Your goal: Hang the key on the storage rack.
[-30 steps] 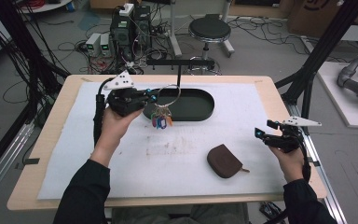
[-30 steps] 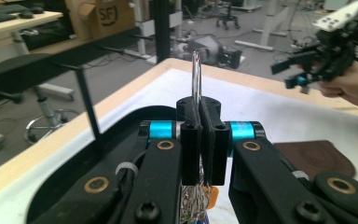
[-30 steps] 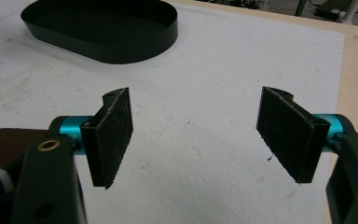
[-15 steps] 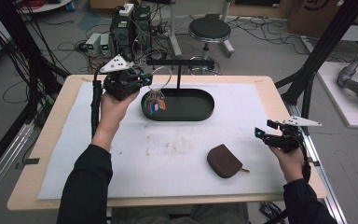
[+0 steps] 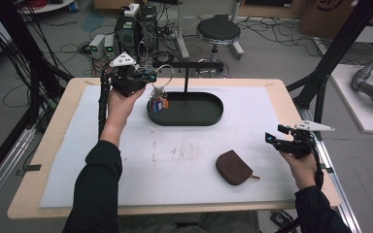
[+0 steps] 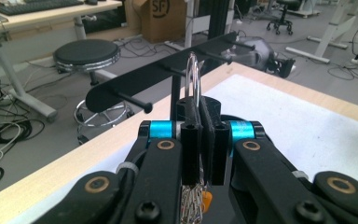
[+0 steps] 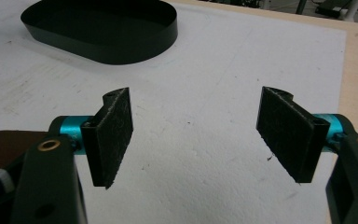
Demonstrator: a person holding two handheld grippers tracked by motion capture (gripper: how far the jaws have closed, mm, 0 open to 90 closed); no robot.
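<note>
High view: one key ring (image 5: 159, 92) pinched in left tongs (image 5: 148, 76), hanging over left end of one oval tray (image 5: 209, 116) beneath one peg rack (image 5: 187, 64); right tongs (image 5: 272, 139) spread, holding nothing; one brown pouch (image 5: 233, 167) near tray.

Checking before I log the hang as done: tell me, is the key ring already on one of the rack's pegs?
No: the key ring sits clamped in the left gripper, short of the rack.
</note>
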